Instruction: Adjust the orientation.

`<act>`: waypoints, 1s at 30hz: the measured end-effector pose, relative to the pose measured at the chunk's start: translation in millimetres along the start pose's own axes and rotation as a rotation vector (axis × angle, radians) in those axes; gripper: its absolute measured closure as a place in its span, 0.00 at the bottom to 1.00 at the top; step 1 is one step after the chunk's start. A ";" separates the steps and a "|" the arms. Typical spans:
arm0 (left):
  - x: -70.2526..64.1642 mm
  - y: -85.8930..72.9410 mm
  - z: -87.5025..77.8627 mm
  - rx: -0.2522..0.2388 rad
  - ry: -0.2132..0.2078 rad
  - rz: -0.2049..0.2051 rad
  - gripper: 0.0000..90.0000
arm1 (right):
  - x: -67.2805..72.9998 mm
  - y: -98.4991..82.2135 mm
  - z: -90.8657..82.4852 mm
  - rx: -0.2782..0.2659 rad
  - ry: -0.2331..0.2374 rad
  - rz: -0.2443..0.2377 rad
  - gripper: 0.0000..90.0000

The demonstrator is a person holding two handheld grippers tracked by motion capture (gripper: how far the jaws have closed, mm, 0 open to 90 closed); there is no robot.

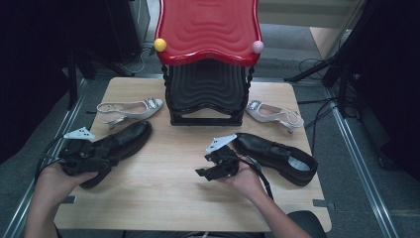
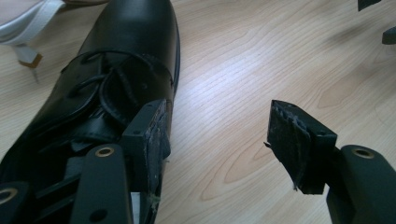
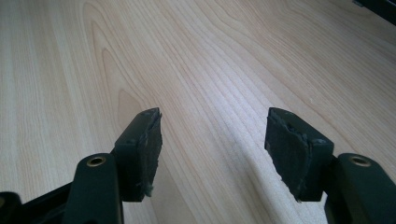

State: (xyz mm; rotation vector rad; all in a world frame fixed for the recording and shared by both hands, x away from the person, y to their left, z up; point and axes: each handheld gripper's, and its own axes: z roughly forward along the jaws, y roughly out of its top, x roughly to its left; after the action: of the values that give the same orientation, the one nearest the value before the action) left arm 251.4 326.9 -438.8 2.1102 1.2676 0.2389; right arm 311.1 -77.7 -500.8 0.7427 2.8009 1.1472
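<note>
On the wooden counter point(image 1: 188, 163), the left tongs point(image 2: 219, 140) stand spread, one jaw against the black shoe point(image 2: 116, 70) beside the red stool point(image 1: 208, 29); nothing is pinched. The right tongs point(image 3: 212, 149) gape over bare wood. Two black shoes, two white sandals.

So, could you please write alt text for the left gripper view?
The left tongs stand open, one pad beside the open top of a glossy black leather lace-up shoe lying on a pale wooden table. A white slingback heel shows top left.
</note>
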 end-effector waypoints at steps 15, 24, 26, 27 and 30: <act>19.2 -12.6 6.1 0.031 0.004 -0.047 0.49 | -0.4 -0.2 0.2 0.003 -0.005 0.000 0.41; 27.2 -19.1 -12.8 -0.001 0.011 -0.080 0.50 | -1.4 -1.3 -1.7 0.002 -0.008 0.008 0.41; 31.6 -21.2 -12.5 0.010 0.025 -0.101 0.49 | -1.3 -1.2 -1.6 0.002 -0.008 0.007 0.41; 32.9 -21.1 -10.5 0.010 0.029 -0.106 0.49 | -1.1 -1.1 -1.4 0.002 -0.007 0.007 0.41; 32.2 -17.0 -1.5 -0.006 0.027 -0.102 0.49 | -0.6 -1.0 -0.8 0.001 -0.007 0.002 0.41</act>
State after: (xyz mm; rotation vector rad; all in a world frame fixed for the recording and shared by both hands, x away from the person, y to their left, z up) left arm 255.0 359.9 -453.6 2.0368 1.3844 0.2266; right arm 311.0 -79.2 -501.0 0.7486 2.7966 1.1413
